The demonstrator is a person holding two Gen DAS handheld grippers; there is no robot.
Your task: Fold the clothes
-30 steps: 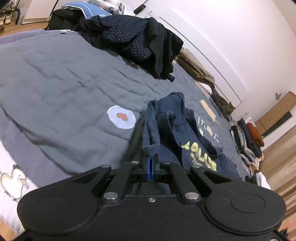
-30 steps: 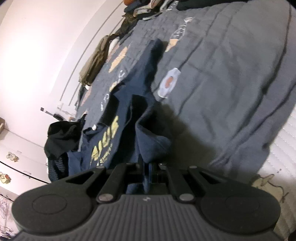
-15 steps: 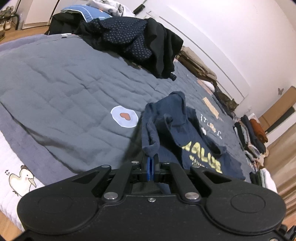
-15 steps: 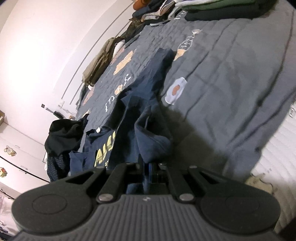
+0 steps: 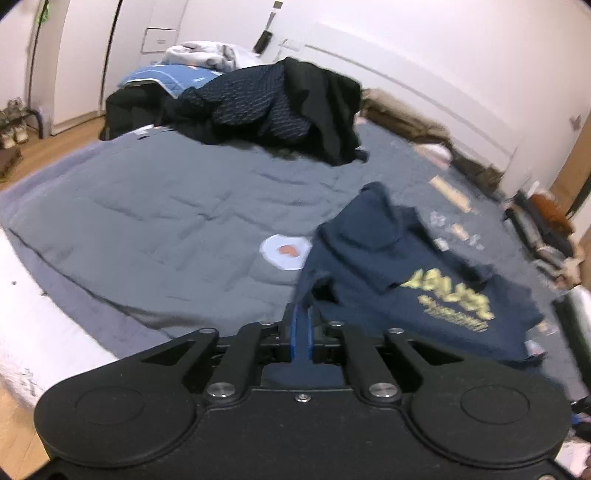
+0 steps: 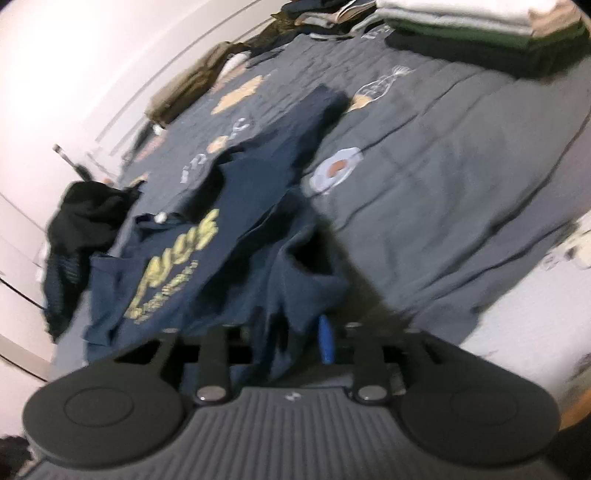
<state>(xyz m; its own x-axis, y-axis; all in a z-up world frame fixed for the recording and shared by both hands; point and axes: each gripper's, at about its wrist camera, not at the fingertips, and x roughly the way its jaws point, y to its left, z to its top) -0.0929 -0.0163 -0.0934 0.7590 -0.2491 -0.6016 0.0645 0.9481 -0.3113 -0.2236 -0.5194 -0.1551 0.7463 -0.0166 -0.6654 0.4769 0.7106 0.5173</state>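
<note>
Navy t-shirt (image 5: 402, 273) with yellow lettering lies crumpled on the grey quilt (image 5: 147, 206), right of the bed's middle in the left wrist view, its hem drawn toward both grippers.

Left gripper (image 5: 302, 332) sits low at the near edge of the bed, aimed toward 12 o'clock across the quilt; its blue-padded fingers (image 5: 295, 334) are pressed together on a fold of navy cloth. Right gripper (image 6: 288, 332) points toward 11 o'clock along the shirt; its fingers stand apart, one blue pad (image 6: 325, 339) showing at the right, and a bunched fold of the shirt (image 6: 303, 273) hangs loosely in the gap. Whether that pad touches the cloth cannot be told through the blur.

From 9 to 11 o'clock of the shirt in the left view the quilt lies bare, apart from a round white patch with an orange centre (image 5: 286, 253) just beside the shirt's edge. A heap of dark clothes (image 5: 280, 110) lies at 12 o'clock, well apart. Beyond the quilt's near edge a white sheet (image 5: 44, 332) shows at 8 o'clock.

Only the right view shows the folded stack (image 6: 480, 26) at 1 o'clock on the quilt's far corner. Only the left view shows the wooden floor (image 5: 55, 147) and white cupboard doors (image 5: 85, 55) at 10 o'clock.
</note>
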